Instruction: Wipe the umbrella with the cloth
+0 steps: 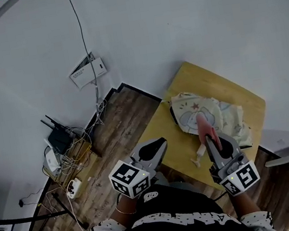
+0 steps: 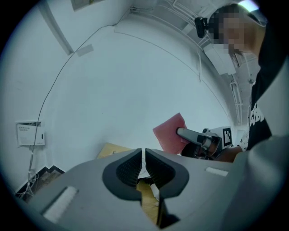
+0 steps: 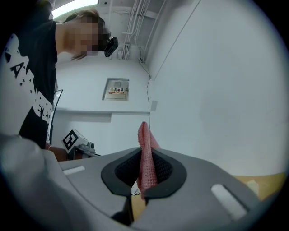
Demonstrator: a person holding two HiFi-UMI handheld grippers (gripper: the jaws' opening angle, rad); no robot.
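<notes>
So the umbrella [image 1: 218, 112] is lying on the table [image 1: 193, 76] right ahead of the right gripper [image 1: 210, 139], the cloth [image 1: 203, 124] is sticking out between its jaws, the left gripper [image 1: 162, 143] is hanging off to its left, and the router [image 1: 57, 137] is sitting on the floor [image 1: 118, 122] further left.
</notes>
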